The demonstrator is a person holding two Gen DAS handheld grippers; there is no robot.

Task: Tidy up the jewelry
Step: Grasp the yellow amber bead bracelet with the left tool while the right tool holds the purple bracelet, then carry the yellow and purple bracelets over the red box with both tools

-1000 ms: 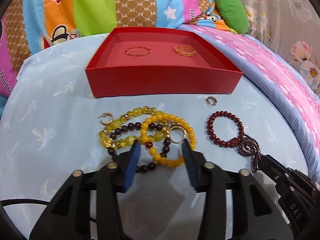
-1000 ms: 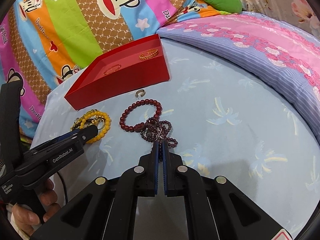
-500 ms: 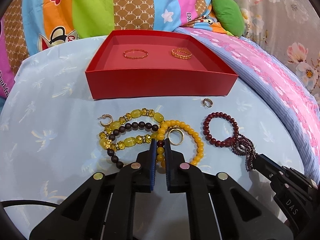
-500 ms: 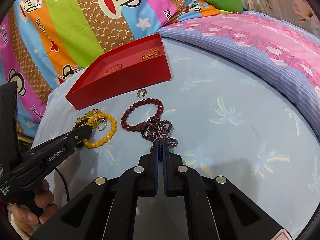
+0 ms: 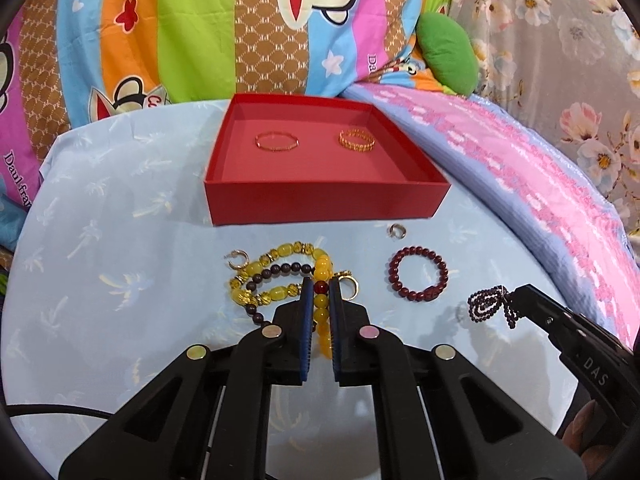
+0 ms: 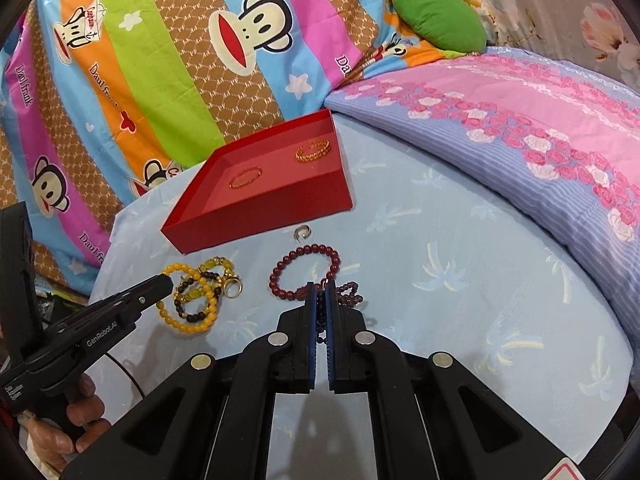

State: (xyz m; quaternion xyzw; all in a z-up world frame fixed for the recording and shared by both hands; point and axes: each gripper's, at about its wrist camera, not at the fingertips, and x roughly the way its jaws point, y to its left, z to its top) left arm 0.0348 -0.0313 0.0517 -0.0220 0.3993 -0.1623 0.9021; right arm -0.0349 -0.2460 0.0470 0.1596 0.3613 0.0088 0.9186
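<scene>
My left gripper (image 5: 321, 286) is shut on the yellow bead bracelet (image 5: 321, 312), lifting it from the pile of yellow and dark bracelets (image 5: 276, 276) with a gold ring (image 5: 347, 285). My right gripper (image 6: 321, 290) is shut on the dark garnet bead strand (image 6: 348, 296), which hangs from its tip in the left wrist view (image 5: 486, 304). A red bead bracelet (image 5: 418, 278) lies on the blue cloth. The red box (image 5: 324, 200) holds two gold bangles (image 5: 277, 141) (image 5: 357, 140).
A small hoop earring (image 5: 397, 231) lies before the box, another (image 5: 238, 259) left of the pile. A pink floral quilt (image 6: 540, 132) rises on the right, a striped cartoon pillow (image 6: 180, 60) behind, and a green cushion (image 6: 438, 14) beyond.
My left gripper closed on the yellow bracelet and has lifted it. My right gripper has raised the dark strand off the cloth, away from the red bracelet.
</scene>
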